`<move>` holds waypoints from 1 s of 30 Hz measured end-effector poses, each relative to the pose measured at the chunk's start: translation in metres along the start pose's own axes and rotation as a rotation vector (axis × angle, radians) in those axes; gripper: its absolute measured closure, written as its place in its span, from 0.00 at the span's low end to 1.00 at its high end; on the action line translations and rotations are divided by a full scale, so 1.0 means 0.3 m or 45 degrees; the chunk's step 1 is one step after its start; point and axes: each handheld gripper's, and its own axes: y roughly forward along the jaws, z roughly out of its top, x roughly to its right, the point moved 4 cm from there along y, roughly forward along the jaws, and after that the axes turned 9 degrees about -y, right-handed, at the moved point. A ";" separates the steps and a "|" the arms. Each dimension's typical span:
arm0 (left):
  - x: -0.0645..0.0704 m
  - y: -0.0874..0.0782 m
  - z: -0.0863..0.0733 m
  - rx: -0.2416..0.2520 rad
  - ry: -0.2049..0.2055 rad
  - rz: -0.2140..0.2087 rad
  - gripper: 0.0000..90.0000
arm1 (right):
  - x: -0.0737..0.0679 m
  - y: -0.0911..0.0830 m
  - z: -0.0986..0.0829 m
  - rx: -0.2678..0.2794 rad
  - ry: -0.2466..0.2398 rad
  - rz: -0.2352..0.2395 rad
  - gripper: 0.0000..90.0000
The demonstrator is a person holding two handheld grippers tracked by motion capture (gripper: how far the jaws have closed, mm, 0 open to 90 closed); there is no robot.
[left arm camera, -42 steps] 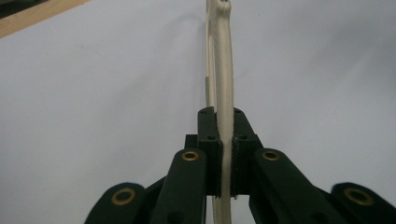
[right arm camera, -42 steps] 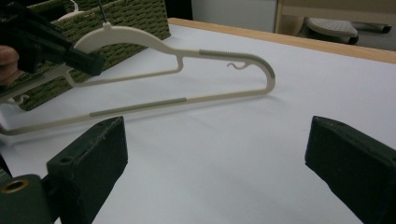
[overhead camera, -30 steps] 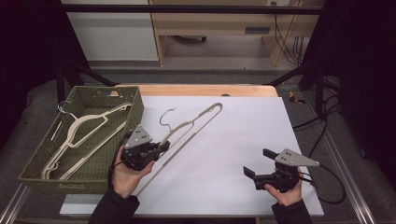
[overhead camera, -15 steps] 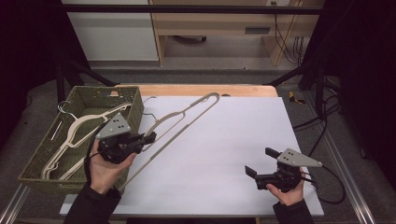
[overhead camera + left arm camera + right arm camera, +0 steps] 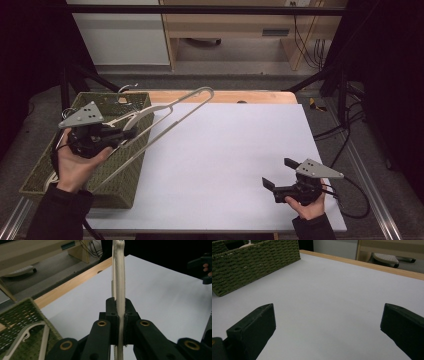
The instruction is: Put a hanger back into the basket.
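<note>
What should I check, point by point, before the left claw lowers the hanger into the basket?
1. Grip: the left claw is shut on the cream plastic clothes hanger, whose bar is squeezed between both pads: ok.
2. Position: the hanger's claw end is over the green woven basket, but its far end reaches out over the white table sheet: not ok.
3. Space in the basket: another cream hanger already lies inside; remaining room: cannot tell.
4. Hook: the held hanger's hook against the basket rim: cannot tell.
5. The right claw is open, on the sheet, far from the basket: ok.
</note>
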 end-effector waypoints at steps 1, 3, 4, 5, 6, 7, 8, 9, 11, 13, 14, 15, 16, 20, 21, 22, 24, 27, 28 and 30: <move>-0.013 -0.008 0.001 0.003 -0.004 0.014 0.96 | 0.000 0.000 0.000 0.001 0.001 0.000 0.01; -0.040 -0.022 0.002 0.003 -0.006 0.033 0.96 | 0.001 -0.001 0.001 0.002 -0.002 0.000 0.01; -0.054 -0.028 0.002 0.004 -0.013 0.034 0.95 | 0.001 -0.002 0.001 0.002 -0.002 -0.001 0.01; -0.067 -0.033 0.001 0.004 -0.017 0.033 0.96 | 0.002 -0.002 0.001 0.002 -0.003 -0.002 0.01; -0.081 -0.038 0.000 0.007 -0.017 0.035 0.95 | 0.002 -0.003 0.001 0.003 0.000 -0.001 0.01; -0.095 -0.041 -0.001 0.009 -0.023 0.033 0.95 | 0.002 -0.003 0.002 0.006 -0.002 -0.002 0.01; -0.110 -0.045 -0.002 0.008 -0.027 0.031 0.95 | 0.003 -0.004 0.001 0.004 -0.008 0.001 0.01; -0.126 -0.049 -0.003 0.011 -0.036 0.033 0.95 | 0.003 -0.003 0.002 0.005 -0.003 -0.005 0.00; -0.157 -0.056 -0.006 0.018 -0.051 0.036 0.96 | 0.003 -0.001 0.001 0.001 -0.006 -0.008 0.00; -0.189 -0.065 -0.011 0.018 -0.063 0.047 0.95 | 0.002 0.000 0.000 -0.003 -0.004 -0.006 0.00; -0.203 -0.069 -0.015 0.017 -0.060 0.055 0.95 | 0.002 0.000 0.000 -0.002 -0.008 -0.005 0.00; -0.219 -0.073 -0.019 0.012 -0.064 0.062 0.95 | 0.002 0.000 0.000 -0.005 -0.008 -0.006 0.00; -0.234 -0.077 -0.024 0.010 -0.067 0.070 0.95 | 0.003 0.001 -0.001 -0.006 -0.011 -0.005 0.00; -0.288 -0.091 -0.045 0.002 -0.077 0.099 0.95 | 0.002 0.001 0.000 -0.007 -0.008 -0.006 0.00; -0.288 -0.091 -0.045 0.002 -0.077 0.099 0.95 | 0.003 0.001 -0.001 -0.007 -0.008 -0.006 0.00; -0.313 -0.095 -0.057 0.003 -0.095 0.108 0.95 | 0.002 0.002 -0.001 -0.008 -0.010 -0.005 0.00; -0.327 -0.096 -0.064 0.001 -0.090 0.119 0.95 | 0.002 0.003 -0.001 -0.006 -0.012 -0.006 0.00; -0.375 -0.096 -0.094 -0.026 -0.108 0.137 0.95 | 0.001 0.004 -0.002 -0.009 -0.013 -0.005 0.00; -0.386 -0.097 -0.102 -0.032 -0.109 0.143 0.95 | 0.001 0.004 -0.002 -0.011 -0.012 -0.005 0.00; -0.408 -0.101 -0.115 -0.044 -0.108 0.150 0.95 | 0.001 0.004 -0.002 -0.013 -0.016 -0.003 0.00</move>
